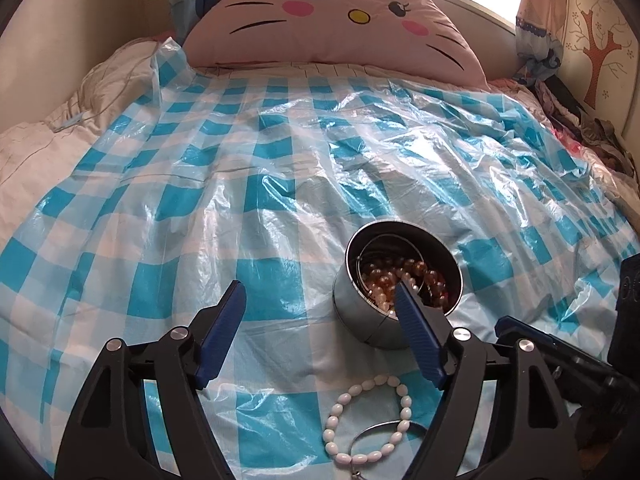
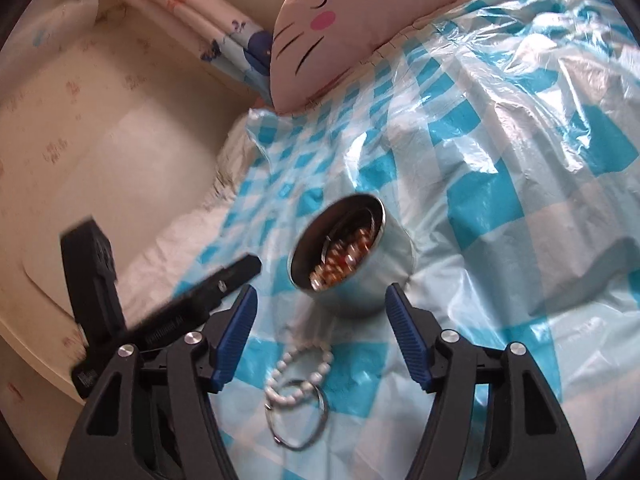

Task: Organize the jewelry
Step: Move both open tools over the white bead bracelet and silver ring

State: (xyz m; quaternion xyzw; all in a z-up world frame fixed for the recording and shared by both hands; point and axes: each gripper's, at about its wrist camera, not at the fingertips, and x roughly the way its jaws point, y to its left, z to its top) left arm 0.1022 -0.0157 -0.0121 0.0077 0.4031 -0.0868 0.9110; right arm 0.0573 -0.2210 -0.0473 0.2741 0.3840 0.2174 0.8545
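So my left gripper (image 1: 320, 292) was spread wide with nothing in it, and my right gripper (image 2: 318, 294) was just as wide and just as empty. The thing the next move hung on was the white bead bracelet (image 1: 370, 420): it lay flat on the checked plastic sheet (image 1: 240, 160) covering the bed, below and nearer to me than both sets of fingertips, so either gripper would've had to dip down and pull back a bit to reach it. From the right wrist it sat pretty much centred between the two blue pads (image 2: 236, 332), which made me think the right one was better lined up; from the left wrist it was off toward the right finger rather than centred. It's a loop, so no real long axis, and a thin metal ring (image 2: 298, 416) overlapped its near edge, touching or nearly so. Just beyond the bracelet stood the round metal tin (image 1: 360, 312), open, already holding amber and pale beads (image 1: 416, 272). In the left view my right finger's tip crossed in front of the tin's mouth; whether it was actually over the rim I couldn't tell. The right view was motion-blurred, but it showed the tin sitting clear of both fingers, and also the left gripper's black body (image 2: 160, 320) off to the side, which the left camera obviously couldn't show. Behind all that was a pink cat-face pillow (image 1: 332, 20).
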